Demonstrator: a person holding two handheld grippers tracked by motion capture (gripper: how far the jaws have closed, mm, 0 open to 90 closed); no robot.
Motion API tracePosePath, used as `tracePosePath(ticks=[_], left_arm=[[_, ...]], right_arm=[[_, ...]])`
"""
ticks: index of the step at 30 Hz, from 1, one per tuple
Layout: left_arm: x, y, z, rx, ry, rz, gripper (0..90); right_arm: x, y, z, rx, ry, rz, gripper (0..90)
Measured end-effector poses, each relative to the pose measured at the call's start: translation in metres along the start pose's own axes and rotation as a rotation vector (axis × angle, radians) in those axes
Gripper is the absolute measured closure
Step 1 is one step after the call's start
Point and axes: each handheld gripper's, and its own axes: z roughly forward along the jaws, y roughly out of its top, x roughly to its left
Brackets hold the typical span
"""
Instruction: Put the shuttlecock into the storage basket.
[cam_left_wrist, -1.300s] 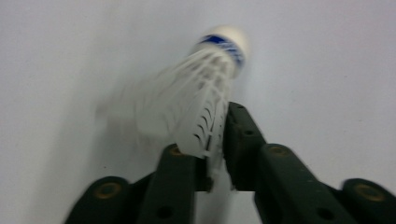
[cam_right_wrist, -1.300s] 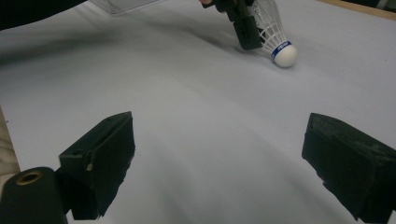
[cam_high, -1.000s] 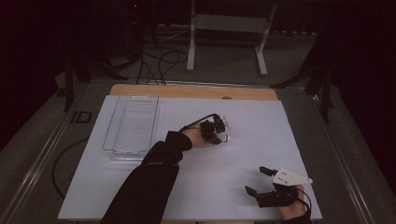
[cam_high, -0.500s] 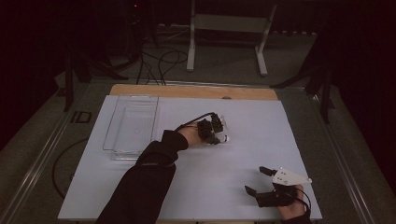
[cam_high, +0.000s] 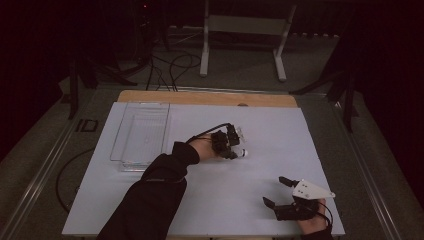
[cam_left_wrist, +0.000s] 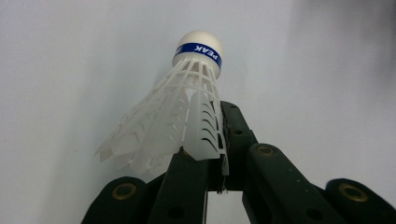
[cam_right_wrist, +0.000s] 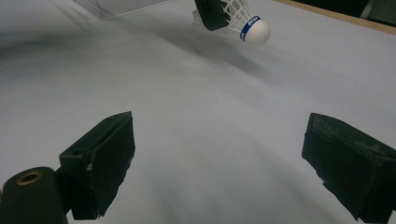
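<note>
Shuttlecock (cam_left_wrist: 189, 112) scene, biggest first: white table sheet (cam_high: 260, 145), wooden strip along its far edge; clear plastic tray (cam_high: 142, 134) at far left. Dark-sleeved left forearm (cam_high: 150, 195) reaching diagonally from bottom toward centre, left gripper (cam_high: 231, 142) held above the sheet, jaws pinched on the white plastic skirt. Right gripper (cam_high: 286, 192) low at the near right corner, well apart, jaws spread wide with nothing between. Shuttlecock lifted off the sheet near centre, long axis roughly level, cork tip with blue band pointing right and away from the jaws.
</note>
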Motion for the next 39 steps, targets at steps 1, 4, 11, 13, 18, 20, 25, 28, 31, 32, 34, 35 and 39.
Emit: tracePosePath(ticks=[1, 4, 11, 13, 18, 20, 25, 28, 31, 32, 34, 35, 39], left_arm=[[0.0, -0.001, -0.002, 0.001, 0.002, -0.003, 89.5], [0.001, -0.004, -0.009, -0.005, -0.007, -0.015, 89.5], [0.001, -0.01, -0.026, -0.017, -0.024, -0.016, 89.5], [0.0, -0.012, -0.03, -0.013, -0.025, -0.01, 89.4], [-0.003, -0.015, -0.041, -0.012, -0.028, 0.004, 89.4], [-0.004, -0.017, -0.045, -0.008, -0.029, 0.008, 89.4], [-0.008, -0.019, -0.055, -0.006, -0.036, 0.017, 89.4], [-0.01, -0.02, -0.059, -0.003, -0.043, 0.023, 89.4], [-0.013, -0.021, -0.064, -0.009, -0.054, 0.024, 89.4], [-0.014, -0.021, -0.065, -0.01, -0.054, 0.035, 89.3], [-0.016, -0.021, -0.067, -0.006, -0.063, 0.04, 89.3], [-0.017, -0.021, -0.068, -0.007, -0.065, 0.048, 89.3], [-0.021, -0.021, -0.073, -0.009, -0.086, 0.067, 89.3]], right_arm=[[0.0, 0.0, 0.0, -0.001, 0.0, -0.001, 9.4], [0.0, 0.0, 0.001, 0.002, 0.003, -0.001, 9.4], [0.0, 0.0, 0.002, 0.009, 0.011, 0.011, 9.4], [0.0, 0.0, 0.002, 0.01, 0.014, 0.011, 9.4], [0.0, 0.0, 0.003, 0.013, 0.019, 0.011, 9.4], [0.001, 0.0, 0.002, 0.013, 0.024, 0.01, 9.4], [0.002, 0.001, 0.003, 0.014, 0.024, 0.002, 9.4], [0.002, 0.001, 0.003, 0.015, 0.026, 0.004, 9.4], [0.002, 0.001, 0.003, 0.014, 0.026, 0.005, 9.4], [0.002, 0.001, 0.003, 0.015, 0.025, 0.006, 9.4], [0.002, 0.0, 0.003, 0.015, 0.027, 0.008, 9.4], [0.002, 0.0, 0.004, 0.016, 0.026, 0.009, 9.4], [0.002, 0.001, 0.003, 0.015, 0.026, 0.007, 9.4]])
